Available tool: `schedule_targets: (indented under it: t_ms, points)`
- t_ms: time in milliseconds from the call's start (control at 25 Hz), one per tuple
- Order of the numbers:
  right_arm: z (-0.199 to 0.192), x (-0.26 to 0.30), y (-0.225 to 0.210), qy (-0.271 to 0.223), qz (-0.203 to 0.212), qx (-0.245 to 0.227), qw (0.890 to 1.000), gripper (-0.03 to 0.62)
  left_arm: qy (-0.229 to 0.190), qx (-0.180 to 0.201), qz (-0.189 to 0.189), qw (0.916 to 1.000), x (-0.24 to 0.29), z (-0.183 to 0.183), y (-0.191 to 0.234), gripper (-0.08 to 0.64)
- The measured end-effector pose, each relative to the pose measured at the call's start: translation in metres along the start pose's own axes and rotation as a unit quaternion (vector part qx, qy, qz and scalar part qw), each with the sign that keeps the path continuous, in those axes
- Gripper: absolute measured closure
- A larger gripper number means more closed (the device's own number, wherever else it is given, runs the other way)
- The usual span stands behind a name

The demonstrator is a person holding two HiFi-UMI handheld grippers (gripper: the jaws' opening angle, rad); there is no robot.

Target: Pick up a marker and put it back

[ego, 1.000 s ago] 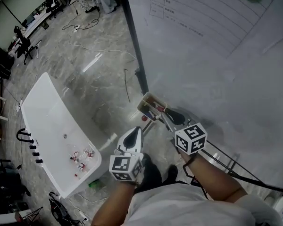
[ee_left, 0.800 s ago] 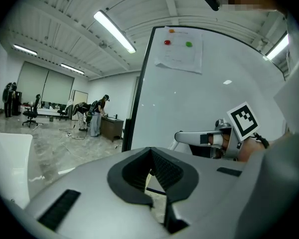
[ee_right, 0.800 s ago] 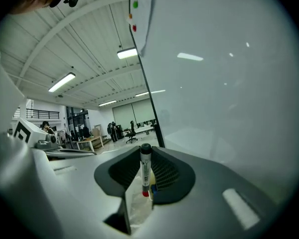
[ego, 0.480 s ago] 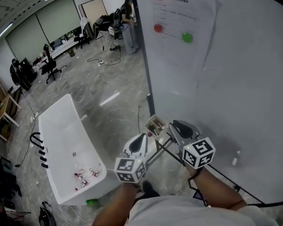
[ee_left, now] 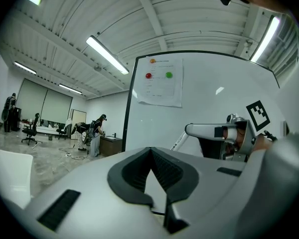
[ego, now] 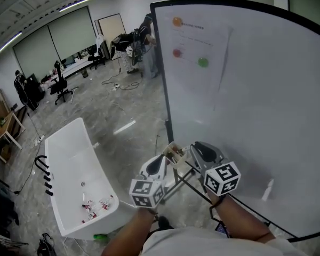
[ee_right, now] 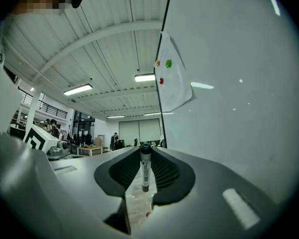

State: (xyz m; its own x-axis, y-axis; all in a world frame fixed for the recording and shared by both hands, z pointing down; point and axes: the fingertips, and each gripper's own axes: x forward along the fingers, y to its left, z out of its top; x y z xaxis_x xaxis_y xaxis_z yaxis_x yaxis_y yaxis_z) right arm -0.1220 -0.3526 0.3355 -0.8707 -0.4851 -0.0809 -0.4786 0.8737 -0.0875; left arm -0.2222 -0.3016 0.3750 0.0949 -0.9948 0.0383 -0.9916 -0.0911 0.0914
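Room-wise you've got plenty on your left: open grey floor (ego: 122,111) runs from the whiteboard (ego: 266,105) out to the long white table (ego: 69,159), which has a few small bits near its near corner. On your right the board's black left edge (ego: 161,79) is the hard limit, and both claws sit low down just in front of it. A small open box (ego: 174,152) sits just ahead of them by the board's lower left corner.

The board face is mostly bare and shiny. A paper sheet (ego: 194,52) with orange, red and green dots is stuck near its top left corner. Big office behind, with strip lights, chairs and a person (ego: 146,31) standing at the far end.

Your right gripper (ee_right: 145,153) is clamped on the marker (ee_right: 145,171), partly closed with the pads on its barrel. The marker stands upright between the jaws: white body with small print, black cap on top, dark lower end.

Your left gripper (ee_left: 150,151) has its jaw tips together and nothing in it.
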Motion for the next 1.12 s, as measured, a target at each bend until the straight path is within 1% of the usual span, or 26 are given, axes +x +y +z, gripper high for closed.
schedule_targets:
  t_ms: [160, 360, 560, 680, 880, 1120]
  points:
    - [0.004, 0.000, 0.001, -0.001, 0.003, 0.000, 1.000, 0.525, -0.002, 0.003, -0.001, 1.0000, 0.000, 0.006, -0.001, 0.555]
    - [-0.013, -0.003, 0.003, 0.007, -0.003, 0.009, 1.000, 0.525, 0.002, 0.010, -0.003, 0.9999, -0.008, -0.003, 0.000, 0.555]
    - [-0.030, 0.014, 0.000, 0.025, -0.009, 0.017, 1.000, 0.525, 0.009, 0.005, -0.002, 0.9999, -0.004, -0.007, 0.016, 0.555]
    - [-0.057, 0.027, -0.002, 0.045, -0.013, 0.031, 0.998, 0.524, 0.020, 0.001, -0.004, 0.9998, 0.000, -0.023, 0.028, 0.555]
    - [-0.117, 0.058, -0.021, 0.091, -0.024, 0.070, 0.993, 0.525, 0.047, -0.013, -0.010, 0.9987, 0.022, -0.057, 0.055, 0.555]
    - [-0.186, 0.087, -0.049, 0.142, -0.042, 0.087, 0.985, 0.523, 0.076, -0.041, -0.013, 0.9962, 0.046, -0.103, 0.086, 0.555]
